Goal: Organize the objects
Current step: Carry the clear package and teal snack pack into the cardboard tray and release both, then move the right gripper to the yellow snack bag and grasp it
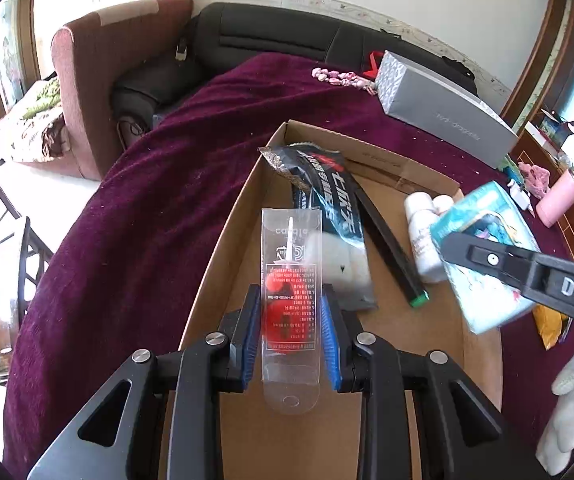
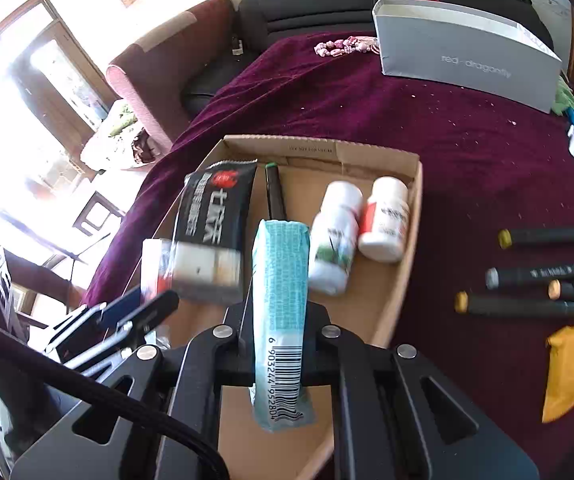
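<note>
Left tongs (image 1: 291,332) clamp a clear blister pack (image 1: 290,280) and right tongs (image 2: 279,344) clamp a teal tissue packet (image 2: 281,292) (barcode up), both above the cardboard tray (image 2: 403,248) on the tabletop (image 2: 427,128).

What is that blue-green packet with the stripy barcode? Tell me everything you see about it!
The blue-green packet looks like a soft plastic-wrapped pack, teal with white print and a black barcode on a white patch at its near end. The right claw is shut on its sides and holds it edge-up, in the air over the cardboard box, near two white bottles. Nothing else seems to touch it.
</note>
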A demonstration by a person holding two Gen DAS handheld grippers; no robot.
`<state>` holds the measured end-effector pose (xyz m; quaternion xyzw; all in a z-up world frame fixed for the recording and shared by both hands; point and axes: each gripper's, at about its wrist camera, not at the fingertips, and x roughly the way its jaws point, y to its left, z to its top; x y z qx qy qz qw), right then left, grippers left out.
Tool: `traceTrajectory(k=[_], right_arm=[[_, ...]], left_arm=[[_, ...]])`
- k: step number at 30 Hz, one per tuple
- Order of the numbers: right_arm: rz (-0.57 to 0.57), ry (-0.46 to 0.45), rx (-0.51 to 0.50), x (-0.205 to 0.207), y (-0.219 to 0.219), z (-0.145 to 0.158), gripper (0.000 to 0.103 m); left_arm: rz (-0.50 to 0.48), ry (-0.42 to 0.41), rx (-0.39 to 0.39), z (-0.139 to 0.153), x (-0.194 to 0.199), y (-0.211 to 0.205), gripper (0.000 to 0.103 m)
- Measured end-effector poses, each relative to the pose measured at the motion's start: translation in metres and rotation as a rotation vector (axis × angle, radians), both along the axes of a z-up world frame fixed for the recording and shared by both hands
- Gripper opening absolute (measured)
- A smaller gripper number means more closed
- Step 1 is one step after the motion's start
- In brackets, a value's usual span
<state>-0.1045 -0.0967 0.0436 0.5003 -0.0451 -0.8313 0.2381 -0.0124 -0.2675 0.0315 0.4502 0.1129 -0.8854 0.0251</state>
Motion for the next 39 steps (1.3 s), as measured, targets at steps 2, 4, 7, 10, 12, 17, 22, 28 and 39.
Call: traceTrajectory(k=[2, 4, 7, 10, 12, 17, 22, 28, 39], right_arm=[[-0.008, -0.007, 0.008, -0.011, -0.008, -0.003, 0.01], [-0.015, -0.004, 0.022, -0.018, -0.014, -0.004, 0.01], [-0.022, 0.002, 0.051, -0.031, -0.023, -0.006, 0.01], [-0.027, -0.003, 0.076, -0.042, -0.03, -0.01, 0.009], [-0.027, -0.011, 0.09, -0.048, -0.034, -0.013, 0.009], [-0.034, -0.022, 0.115, -0.057, -0.039, -0.022, 0.009], [-0.055, -0.023, 0.101, -0.063, -0.036, -0.026, 0.012], [-0.097, -0.01, 0.073, -0.067, -0.027, -0.024, 0.023], [-0.16, 0.034, -0.048, -0.052, 0.01, 0.006, 0.041]], left_arm=[[0.004, -0.004, 0.005, -0.001, -0.004, -0.002, 0.024], [0.012, -0.006, 0.013, -0.001, -0.008, -0.006, 0.024], [0.022, -0.007, 0.028, -0.001, -0.01, -0.009, 0.024], [0.019, -0.012, 0.067, -0.002, -0.011, -0.013, 0.024], [0.015, -0.016, 0.073, -0.002, -0.011, -0.014, 0.025], [0.021, 0.002, 0.096, 0.008, -0.002, -0.017, 0.033], [0.036, 0.063, 0.103, 0.028, 0.014, -0.021, 0.037], [0.036, 0.096, 0.159, 0.037, 0.028, -0.024, 0.039], [0.044, 0.107, 0.212, 0.04, 0.051, -0.023, 0.049]])
